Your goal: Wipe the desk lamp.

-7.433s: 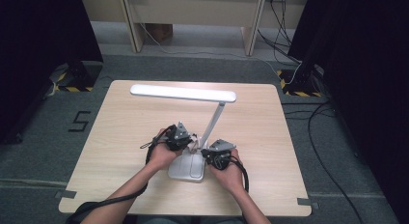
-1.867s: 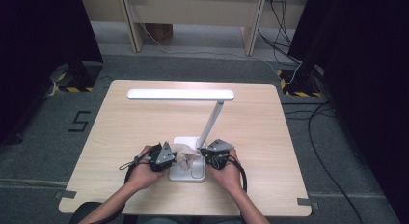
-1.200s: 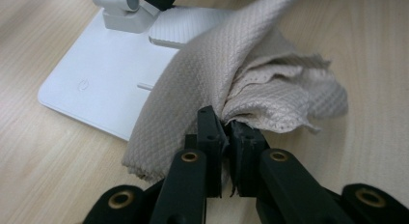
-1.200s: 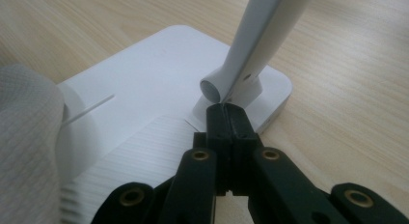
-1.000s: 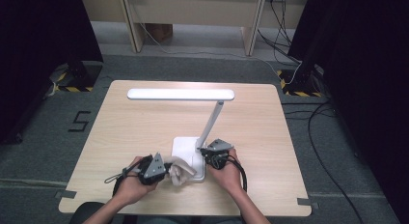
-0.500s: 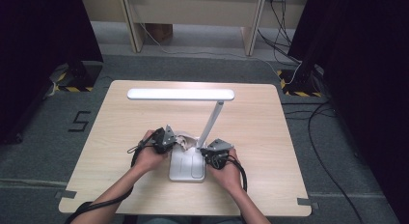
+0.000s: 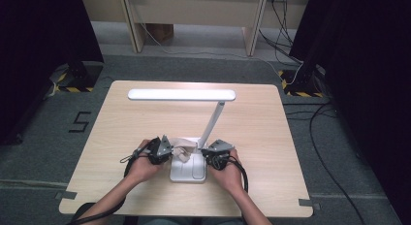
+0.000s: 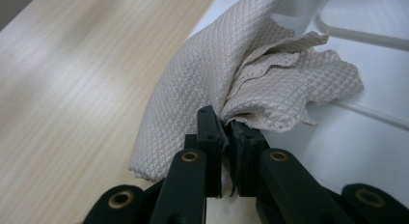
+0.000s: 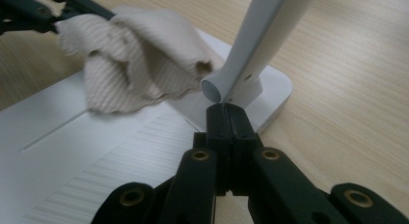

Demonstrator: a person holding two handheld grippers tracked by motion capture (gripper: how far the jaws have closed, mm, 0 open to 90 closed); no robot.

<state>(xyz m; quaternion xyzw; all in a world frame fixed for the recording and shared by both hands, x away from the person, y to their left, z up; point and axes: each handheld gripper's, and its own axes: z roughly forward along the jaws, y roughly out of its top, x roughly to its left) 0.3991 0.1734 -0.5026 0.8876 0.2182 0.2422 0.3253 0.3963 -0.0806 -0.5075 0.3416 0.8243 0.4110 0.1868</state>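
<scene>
Around the work: a pale wooden table [image 7: 121, 137] on grey floor, dark curtains to both sides, cables trailing at the right, a "5" taped on the floor [image 7: 80, 122] at the left. On the table, 1 white desk lamp [image 7: 186, 171] with a flat base, a slanted stem [image 7: 213, 123] and a long light bar [image 7: 181, 94] held level above the far half of the tabletop. Nothing between the 2 hands but the lamp base itself; stem rising just beside the right gripper [image 7: 206, 152]. From the high view: both forearms entering from below, left gripper [image 7: 169, 148] at the base's left edge, right gripper at its right, cloth [image 7: 183, 146] a small pale bunch on the near-left part of the base. From the left gripper view: cloth's [image 8: 231, 74] quilted diamond weave, crumpled folds, 1 flap hanging down over the base edge onto the wood. Left gripper [image 8: 226, 125] clamped tight on a bunched corner of that cloth, jaws nearly together. From the right gripper view: right gripper [image 9: 225, 110] fully closed with nothing between the jaws, tips at the foot of the stem [image 9: 251, 50], touching or just short, hard to tell. Cloth [image 9: 140, 60] there lifted slightly and draped over the base, left of the stem and apart from the right gripper.
</scene>
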